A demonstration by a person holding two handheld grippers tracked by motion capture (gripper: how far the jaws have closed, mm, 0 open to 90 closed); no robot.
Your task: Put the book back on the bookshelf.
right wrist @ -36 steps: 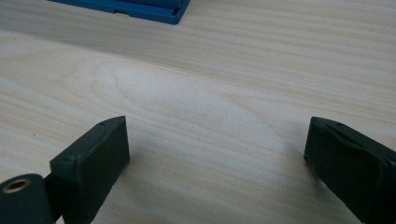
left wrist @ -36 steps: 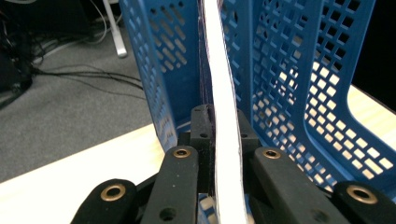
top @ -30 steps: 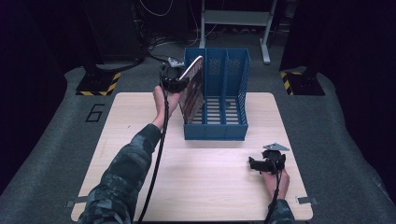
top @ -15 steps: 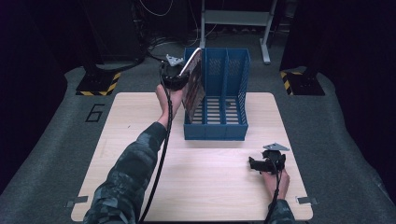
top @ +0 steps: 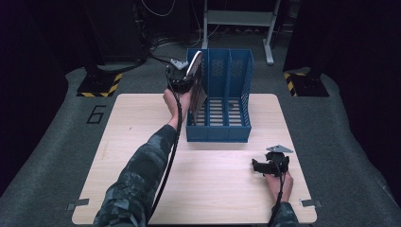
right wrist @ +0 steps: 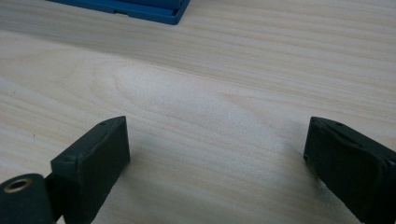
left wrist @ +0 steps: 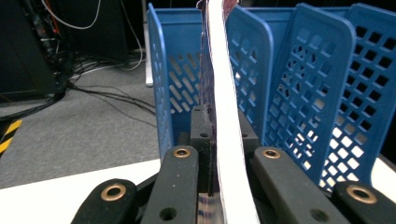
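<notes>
At the upper middle of the high view, the left gripper (top: 188, 75) clamps a thin white-edged book (top: 196, 87) over the leftmost slot of the blue plastic file rack (top: 236, 94), so I would lower it upright between the dividers, while the right gripper (top: 261, 166) rests wide open at the lower right.

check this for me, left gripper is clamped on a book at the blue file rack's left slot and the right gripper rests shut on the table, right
Not quite. The right gripper is open: the right gripper view shows its jaws wide apart over the bare table. The left gripper is clamped on the book at the blue file rack.
</notes>
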